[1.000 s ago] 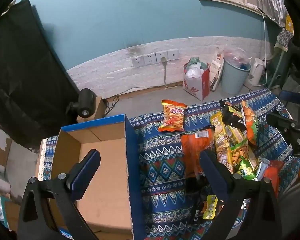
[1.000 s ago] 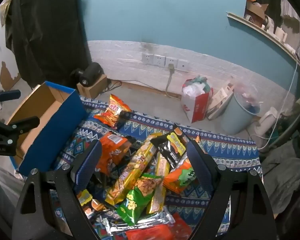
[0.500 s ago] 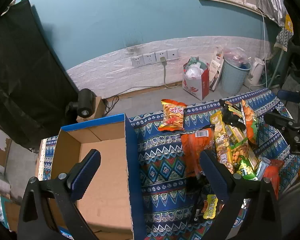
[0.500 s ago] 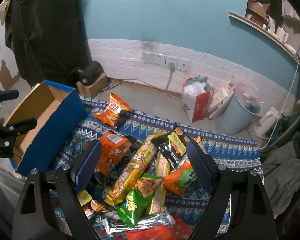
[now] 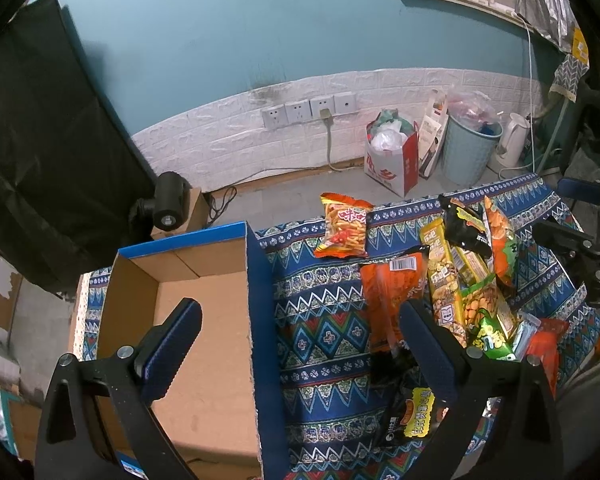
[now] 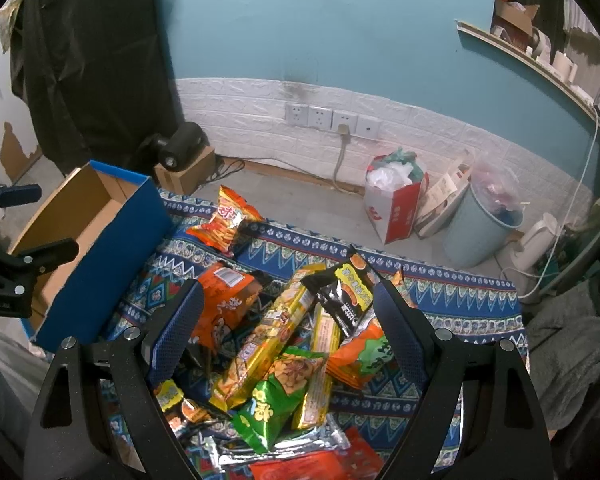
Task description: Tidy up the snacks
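An open cardboard box with blue outer walls [image 5: 256, 300] stands on the patterned cloth [image 5: 324, 320]; it shows at the left of the right wrist view [image 6: 112, 248] too. A heap of snack packets lies to its right: an orange chip bag [image 5: 344, 232], an orange packet [image 5: 392, 292], a long yellow packet [image 6: 272, 332], a black packet [image 6: 344, 296], a green packet [image 6: 276, 400]. My left gripper [image 5: 300, 340] is open and empty, above the box's right wall. My right gripper [image 6: 288, 328] is open and empty, above the heap.
Beyond the table's far edge are the floor, a red-and-white paper bag [image 5: 392, 156], a blue bin [image 5: 468, 152] and a white kettle [image 5: 512, 144]. A black device on a small box [image 5: 168, 204] stands by the wall. A black cloth [image 5: 48, 140] hangs at left.
Almost nothing. Both grippers stay open and hover; the right gripper has edged very slightly forward over the heap.
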Available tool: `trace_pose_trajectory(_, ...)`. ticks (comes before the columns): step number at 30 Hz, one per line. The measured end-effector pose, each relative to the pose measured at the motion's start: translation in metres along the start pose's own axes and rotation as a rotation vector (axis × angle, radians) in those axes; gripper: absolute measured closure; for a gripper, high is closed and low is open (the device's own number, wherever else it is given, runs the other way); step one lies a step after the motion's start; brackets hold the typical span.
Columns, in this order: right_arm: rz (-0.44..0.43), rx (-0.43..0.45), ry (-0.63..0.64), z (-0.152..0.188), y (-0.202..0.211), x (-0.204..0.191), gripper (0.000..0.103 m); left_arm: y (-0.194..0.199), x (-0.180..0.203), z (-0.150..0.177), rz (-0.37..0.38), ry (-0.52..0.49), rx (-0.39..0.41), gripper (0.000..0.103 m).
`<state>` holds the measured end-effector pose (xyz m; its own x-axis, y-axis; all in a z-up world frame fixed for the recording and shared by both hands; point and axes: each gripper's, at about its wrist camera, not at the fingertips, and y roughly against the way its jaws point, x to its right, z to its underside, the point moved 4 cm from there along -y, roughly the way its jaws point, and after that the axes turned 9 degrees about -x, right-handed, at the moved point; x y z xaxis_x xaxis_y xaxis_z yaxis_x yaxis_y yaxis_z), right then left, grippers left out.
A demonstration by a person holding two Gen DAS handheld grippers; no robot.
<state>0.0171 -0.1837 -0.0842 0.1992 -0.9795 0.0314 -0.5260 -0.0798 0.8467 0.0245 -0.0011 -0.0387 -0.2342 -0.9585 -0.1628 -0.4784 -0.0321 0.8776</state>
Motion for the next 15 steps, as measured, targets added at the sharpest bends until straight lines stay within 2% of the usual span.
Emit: trace_pose_trajectory(15, 0.001, -0.005, -0.004, 0.0006, -0.0003, 0.0023, 0.018, -0.0045, 0.0012, 0.0003, 0.004, -0.001, -0.010, 0.003)
